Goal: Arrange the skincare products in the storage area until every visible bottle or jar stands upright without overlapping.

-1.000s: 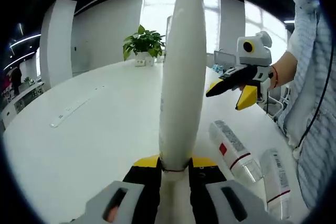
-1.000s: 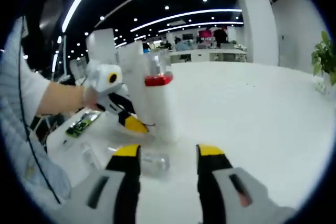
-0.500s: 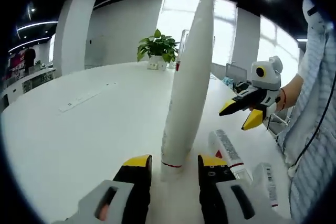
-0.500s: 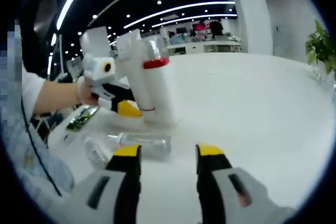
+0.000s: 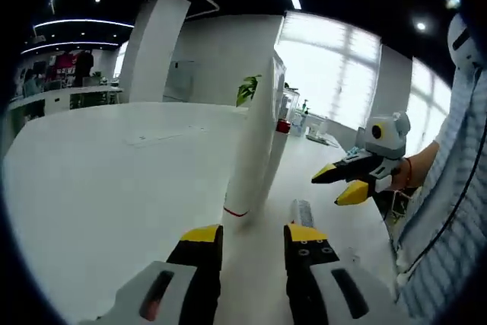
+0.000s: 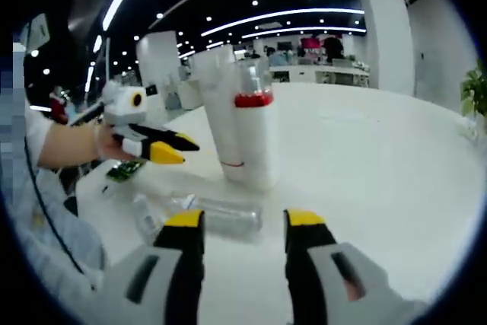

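While our left gripper point(image 5: 249, 238) gapes empty, one tall white plastic tube point(image 5: 250, 159) stands upright just ahead on the white table point(image 5: 106, 173). Our right gripper point(image 6: 243, 222), also parted and empty, faces two upright containers: that tube point(image 6: 219, 112) and a red-banded bottle point(image 6: 255, 136), plus two clear bottles point(image 6: 221, 213) lying flat.

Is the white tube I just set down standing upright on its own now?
Upright: the white tube stands cap-down on the table, beside the red-capped bottle. The left gripper is open, clear of it.
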Motion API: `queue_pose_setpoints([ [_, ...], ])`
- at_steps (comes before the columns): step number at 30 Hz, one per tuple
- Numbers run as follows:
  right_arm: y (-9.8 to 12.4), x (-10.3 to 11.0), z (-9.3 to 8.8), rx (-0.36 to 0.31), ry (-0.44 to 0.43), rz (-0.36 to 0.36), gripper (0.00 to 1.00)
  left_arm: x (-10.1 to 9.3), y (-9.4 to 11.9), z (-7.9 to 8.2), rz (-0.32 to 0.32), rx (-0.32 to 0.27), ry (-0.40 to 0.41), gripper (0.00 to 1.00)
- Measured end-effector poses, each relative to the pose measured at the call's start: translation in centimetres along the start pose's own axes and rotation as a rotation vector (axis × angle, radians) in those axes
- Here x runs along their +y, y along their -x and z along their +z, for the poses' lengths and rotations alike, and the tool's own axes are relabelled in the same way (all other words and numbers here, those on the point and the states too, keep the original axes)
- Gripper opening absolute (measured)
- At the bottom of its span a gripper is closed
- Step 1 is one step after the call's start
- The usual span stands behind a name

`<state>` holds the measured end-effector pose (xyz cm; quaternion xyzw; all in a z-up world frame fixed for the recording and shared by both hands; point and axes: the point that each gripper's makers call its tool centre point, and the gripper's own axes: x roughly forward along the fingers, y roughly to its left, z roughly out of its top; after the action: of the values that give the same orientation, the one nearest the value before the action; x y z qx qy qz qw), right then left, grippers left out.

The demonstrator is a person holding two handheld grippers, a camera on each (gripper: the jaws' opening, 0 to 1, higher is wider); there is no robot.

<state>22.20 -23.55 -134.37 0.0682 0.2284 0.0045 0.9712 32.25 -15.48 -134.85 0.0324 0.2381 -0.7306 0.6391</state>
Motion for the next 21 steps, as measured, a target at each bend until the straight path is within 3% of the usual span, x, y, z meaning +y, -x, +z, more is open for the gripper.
queue_pose_setpoints([
  [5,-0.2,0.2,0.0,0.019,0.043,0.026,0.39,-1.1,0.5,-0.5,0.042,0.007,-0.014,0.31],
  [10,-1.0,1.5,-0.2,0.106,0.246,0.128,0.4,-2.4,1.0,-2.0,0.082,0.046,-0.018,0.28],
  [14,-1.8,1.9,-0.3,0.16,0.332,0.175,0.4,-3.5,1.1,-3.0,0.103,0.073,-0.022,0.28],
  [17,-2.1,2.7,-0.2,0.189,0.383,0.233,0.4,-3.6,1.2,-3.4,0.128,0.074,-0.016,0.27],
  [18,-2.1,3.1,-0.6,0.219,0.427,0.272,0.4,-3.5,1.1,-3.9,0.138,0.088,-0.009,0.27],
  [21,-2.5,3.2,-1.3,0.272,0.505,0.294,0.41,-3.0,1.0,-4.9,0.161,0.132,-0.009,0.26],
])
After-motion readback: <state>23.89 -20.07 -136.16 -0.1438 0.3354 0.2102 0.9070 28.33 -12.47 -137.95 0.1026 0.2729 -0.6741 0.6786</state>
